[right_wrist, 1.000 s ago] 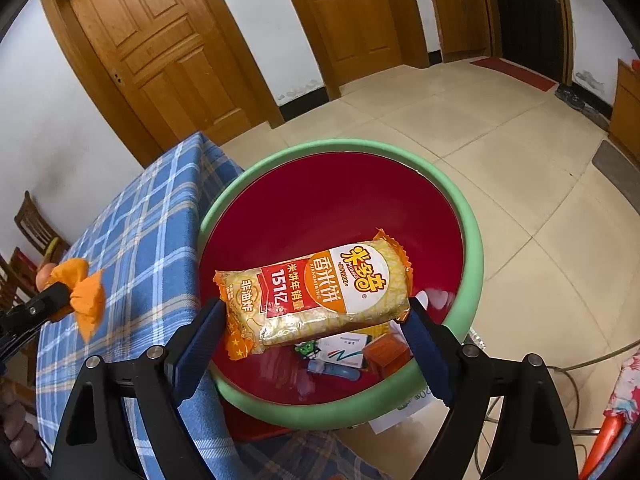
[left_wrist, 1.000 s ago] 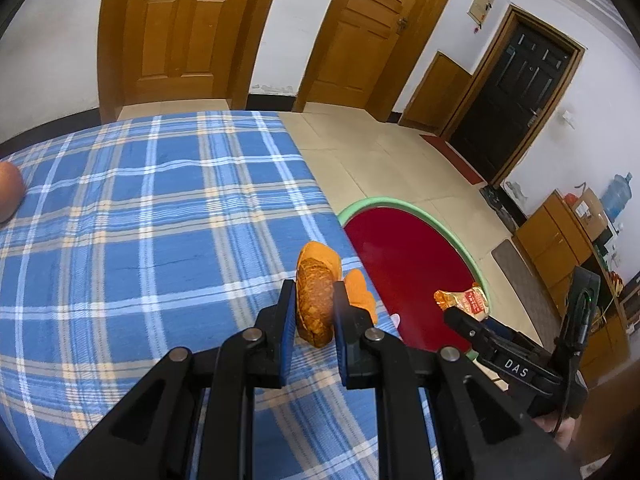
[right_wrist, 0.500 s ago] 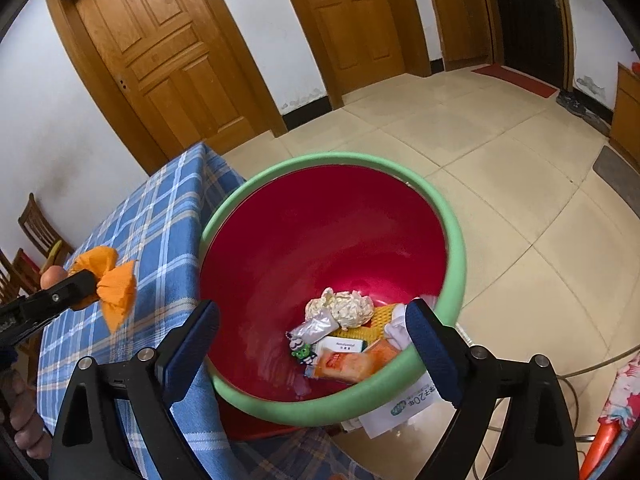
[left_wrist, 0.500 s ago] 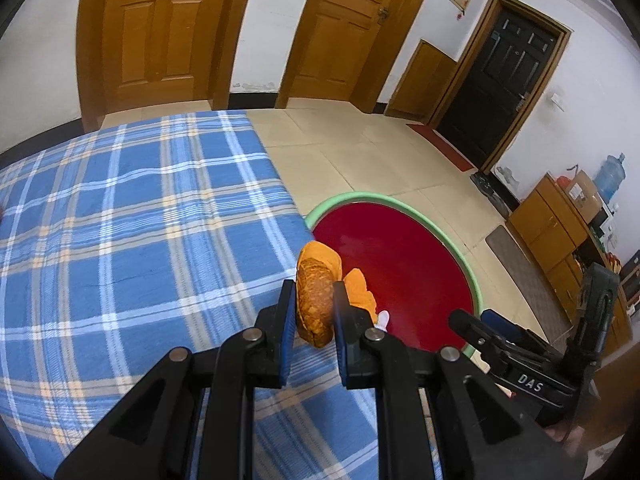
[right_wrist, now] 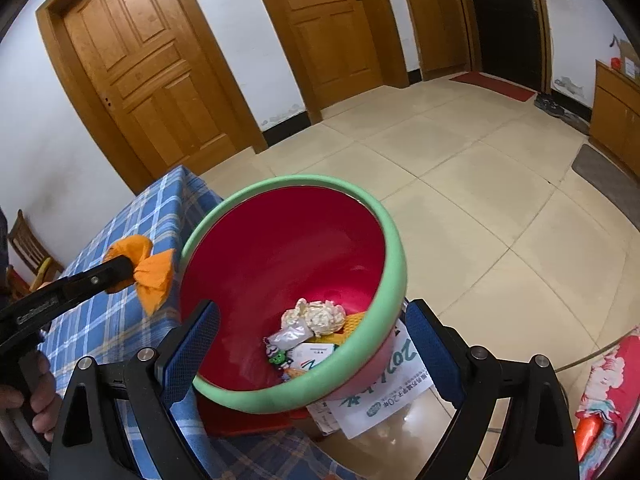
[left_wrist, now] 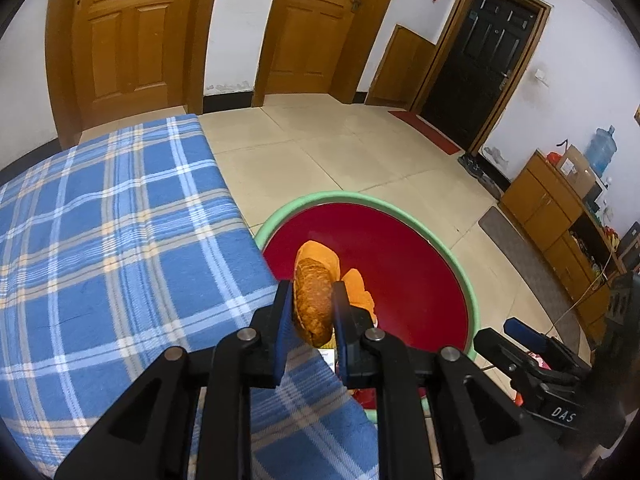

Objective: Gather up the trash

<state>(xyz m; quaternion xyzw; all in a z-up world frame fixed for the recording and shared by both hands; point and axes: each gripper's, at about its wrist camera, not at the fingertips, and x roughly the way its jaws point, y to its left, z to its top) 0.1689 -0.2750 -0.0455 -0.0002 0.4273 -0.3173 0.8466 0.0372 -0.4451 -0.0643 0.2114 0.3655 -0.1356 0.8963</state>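
Orange crumpled peel sits between my left gripper's opening jaws. Only my empty, spread right gripper sees wrappers inside the green-rimmed red bin.

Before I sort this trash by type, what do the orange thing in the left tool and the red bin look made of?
Orange thing: probably citrus peel, matte, pitted outside, curled; could be crumpled paper. Bin: likely plastic, smooth, faintly glossy red inside, with a green rim.

I note: tablecloth — woven plaid cloth, matt; bin — glossy red plastic; doors — varnished wood.
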